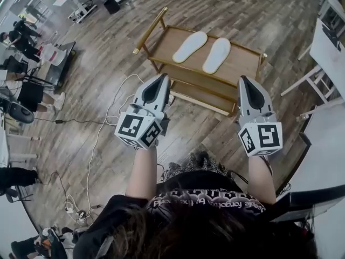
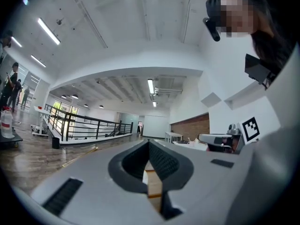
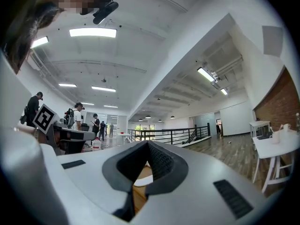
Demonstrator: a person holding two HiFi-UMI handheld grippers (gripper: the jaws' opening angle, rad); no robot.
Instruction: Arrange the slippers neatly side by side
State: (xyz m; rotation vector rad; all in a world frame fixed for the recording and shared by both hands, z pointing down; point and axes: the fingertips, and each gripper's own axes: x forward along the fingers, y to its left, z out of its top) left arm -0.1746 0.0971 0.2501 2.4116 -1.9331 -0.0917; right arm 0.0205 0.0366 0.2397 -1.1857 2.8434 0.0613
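While both grippers reach toward the wooden cart [image 1: 245,63], the left gripper [image 1: 163,79] has its jaws pressed together on nothing; ahead of the tips and between them, the left slipper [image 1: 190,46] and right slipper [image 1: 216,54] lie side by side on the cart's top; the right gripper [image 1: 243,80] is likewise closed and empty

Low wooden table [image 1: 245,63], two tiers, stood on plank floor [image 1: 108,47]. Rail handle [image 1: 150,30] rose at one short end. Top surface carried two white slippers: first slipper [image 1: 190,46] nearer handle end, second slipper [image 1: 216,55] just beside it toward middle. Roughly parallel, narrow gap between, both angled to long edges. Possibly sole-up; too small to tell. White cable [image 1: 102,124] lay on floor off handle-end corner.
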